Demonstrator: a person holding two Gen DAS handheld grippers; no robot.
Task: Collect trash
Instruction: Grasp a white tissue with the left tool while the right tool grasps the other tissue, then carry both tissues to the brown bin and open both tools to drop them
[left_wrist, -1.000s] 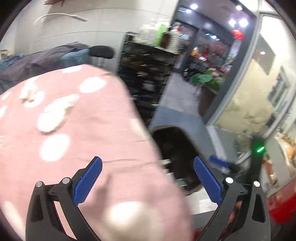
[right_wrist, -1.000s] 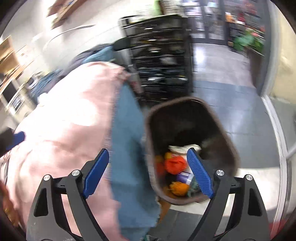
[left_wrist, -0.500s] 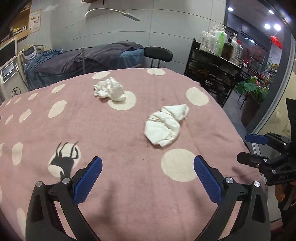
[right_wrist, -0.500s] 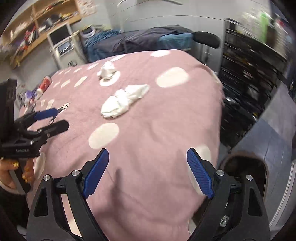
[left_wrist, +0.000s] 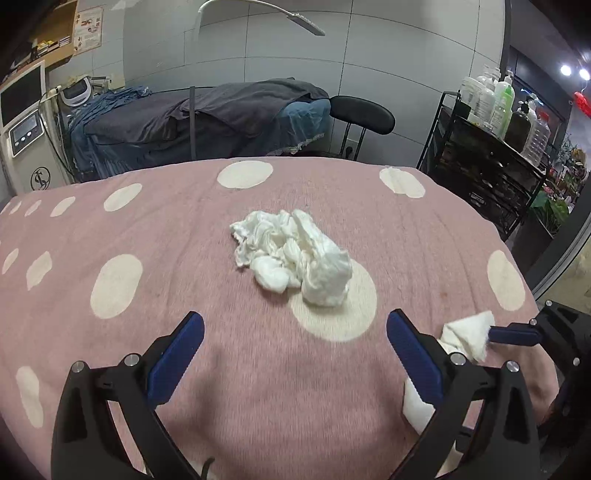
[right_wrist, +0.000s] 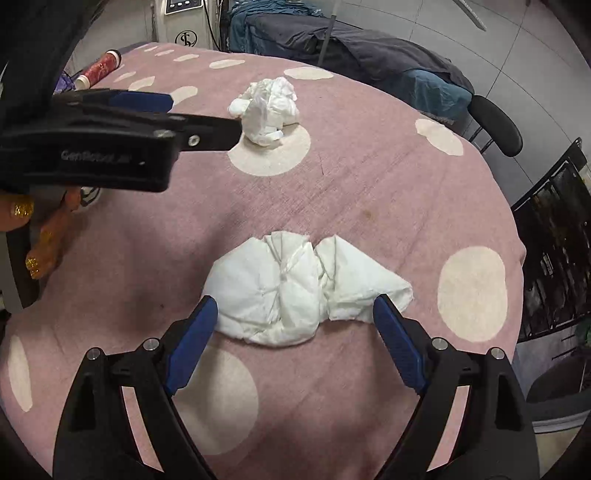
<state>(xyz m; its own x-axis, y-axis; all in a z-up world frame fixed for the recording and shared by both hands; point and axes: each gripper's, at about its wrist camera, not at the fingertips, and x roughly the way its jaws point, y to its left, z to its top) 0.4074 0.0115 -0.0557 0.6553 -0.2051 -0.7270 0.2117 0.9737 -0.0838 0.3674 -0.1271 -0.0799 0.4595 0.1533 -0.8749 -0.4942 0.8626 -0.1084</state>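
Two white crumpled tissues lie on a pink bed cover with cream dots (left_wrist: 184, 229). The far crumpled tissue (left_wrist: 295, 256) sits just ahead of my open, empty left gripper (left_wrist: 293, 330); it also shows in the right wrist view (right_wrist: 269, 109). The flatter folded tissue (right_wrist: 299, 290) lies right at my open right gripper (right_wrist: 295, 312), its lower edge between the blue pads. In the left wrist view this tissue (left_wrist: 467, 334) shows at the right, by the right gripper's fingers (left_wrist: 511, 334). The left gripper shows side-on in the right wrist view (right_wrist: 207, 129).
A red tube (right_wrist: 99, 68) lies at the bed's far left. A dark treatment bed (left_wrist: 229, 114), a black stool (left_wrist: 362, 116) and a black shelf cart with bottles (left_wrist: 491, 147) stand beyond. The bed edge drops off at the right (right_wrist: 517, 258).
Both grippers swung from the trash bin beside the bed back over the bed and closed in on the tissues. Each now faces one tissue at close range.
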